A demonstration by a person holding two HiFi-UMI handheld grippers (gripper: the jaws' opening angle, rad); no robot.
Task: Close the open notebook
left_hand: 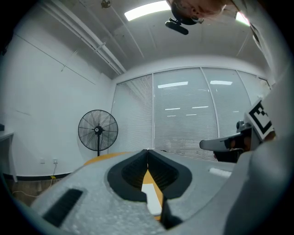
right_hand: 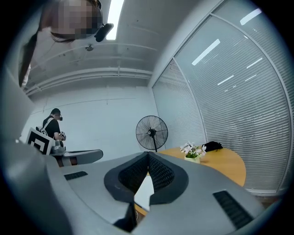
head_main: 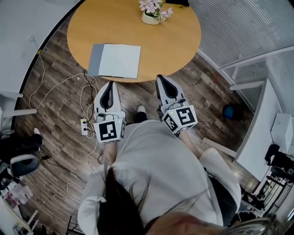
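The notebook (head_main: 115, 60) lies flat on the near part of the round wooden table (head_main: 174, 41), showing a white page with a grey strip along its left side. My left gripper (head_main: 109, 85) is held level just short of the table's near edge, below the notebook, jaws shut and empty. My right gripper (head_main: 161, 78) is level beside it, its tip at the table's edge to the right of the notebook, jaws shut with nothing in them. In the left gripper view the closed tips (left_hand: 147, 151) point over the table. The right gripper view shows its tips (right_hand: 148, 153) meeting likewise.
A pot of pink flowers (head_main: 154, 11) and a black object (right_hand: 213, 146) sit at the table's far side. Cables and a power strip (head_main: 85, 126) lie on the floor to the left. A standing fan (left_hand: 97, 131) and another person (right_hand: 53, 124) are beyond the table.
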